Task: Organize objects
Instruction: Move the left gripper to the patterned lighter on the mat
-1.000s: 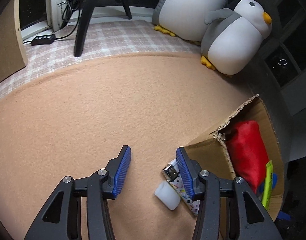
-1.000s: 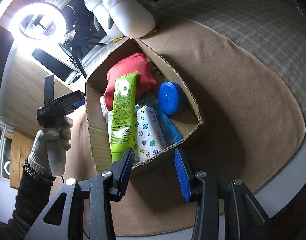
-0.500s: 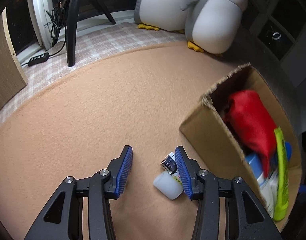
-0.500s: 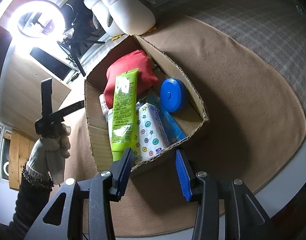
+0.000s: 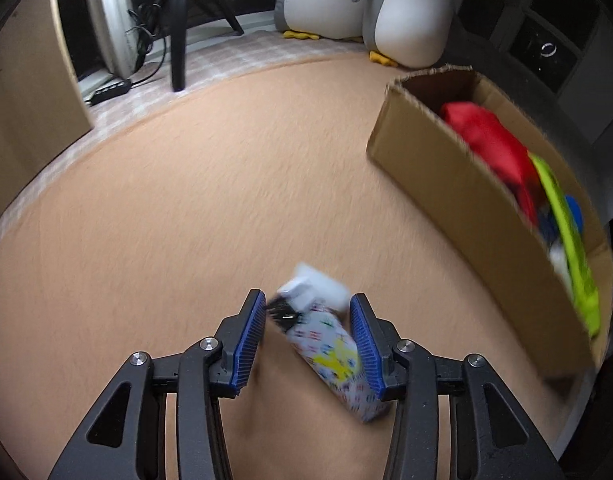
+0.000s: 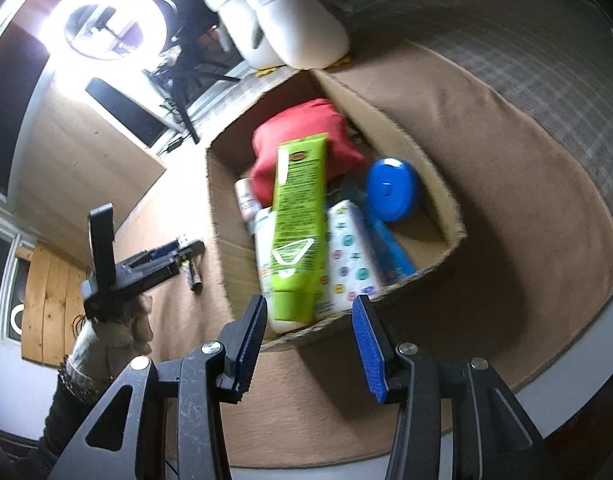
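The step in hand is judged to be the picking up of a last loose thing. The left tool [image 5: 304,338] is placed around a patterned lighter [image 5: 330,356], which lies slantwise on the peach blanket [image 5: 186,200] between the two blue pads. The pads are spread and the left one is clearly apart from it; whether the right pad touches it cannot be told, because the picture is blurred. A small white cap [image 5: 312,290] is seen just beyond the lighter.

The right tool [image 6: 306,340] is held released and empty above the near rim of the cardboard box [image 6: 226,248], where a red pouch [image 6: 306,136], a green tube [image 6: 298,216], a star-printed pack [image 6: 352,256] and a blue round tin [image 6: 390,188] are already laid.

For the next move, the left pads would need to be closed squarely on the lighter, and it would then be carried to the box.

Print is visible on the tube and the lighter, but no word can be read.
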`<state>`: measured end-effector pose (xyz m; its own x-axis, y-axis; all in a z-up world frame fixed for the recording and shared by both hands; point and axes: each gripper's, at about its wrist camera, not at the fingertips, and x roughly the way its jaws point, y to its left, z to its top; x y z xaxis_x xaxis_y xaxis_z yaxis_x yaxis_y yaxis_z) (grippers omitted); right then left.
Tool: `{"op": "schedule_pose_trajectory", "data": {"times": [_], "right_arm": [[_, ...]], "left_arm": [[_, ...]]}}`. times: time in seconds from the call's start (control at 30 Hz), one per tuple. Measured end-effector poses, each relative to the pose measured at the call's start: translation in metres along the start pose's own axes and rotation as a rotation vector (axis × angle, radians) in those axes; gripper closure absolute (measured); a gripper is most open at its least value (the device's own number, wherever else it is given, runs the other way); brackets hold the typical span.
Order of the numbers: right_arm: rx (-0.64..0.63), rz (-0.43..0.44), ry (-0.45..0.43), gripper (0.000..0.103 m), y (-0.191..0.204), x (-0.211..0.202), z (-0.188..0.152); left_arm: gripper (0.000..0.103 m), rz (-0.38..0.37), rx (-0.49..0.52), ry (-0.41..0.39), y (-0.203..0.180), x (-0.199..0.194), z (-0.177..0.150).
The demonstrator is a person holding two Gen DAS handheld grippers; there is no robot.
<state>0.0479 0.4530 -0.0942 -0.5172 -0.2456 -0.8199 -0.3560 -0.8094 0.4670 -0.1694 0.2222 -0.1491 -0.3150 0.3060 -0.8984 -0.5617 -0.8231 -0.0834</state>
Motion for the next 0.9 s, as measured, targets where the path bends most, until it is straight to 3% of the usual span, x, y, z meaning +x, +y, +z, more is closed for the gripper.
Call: {"op": "schedule_pose_trajectory", "data": {"times": [0.3,0.57,0.9], "right_arm": [[-0.128,0.045,0.022,0.061,0.051,0.013,-0.007],[-0.264,0.08,0.089,0.061,0.111,0.054,-0.013],[-0.367,0.082,0.126,0.061,0.161,0.101,-0.009]], "left_arm": [[0.056,-0.007,-0.143,-0.02,0.038,-0.029,-0.05],[0.055,-0.042,-0.268,-0.063,0.07,-0.067,-0.082],[0.054,-0.092,-0.292,-0.059,0.057,-0.066,-0.09]]}}
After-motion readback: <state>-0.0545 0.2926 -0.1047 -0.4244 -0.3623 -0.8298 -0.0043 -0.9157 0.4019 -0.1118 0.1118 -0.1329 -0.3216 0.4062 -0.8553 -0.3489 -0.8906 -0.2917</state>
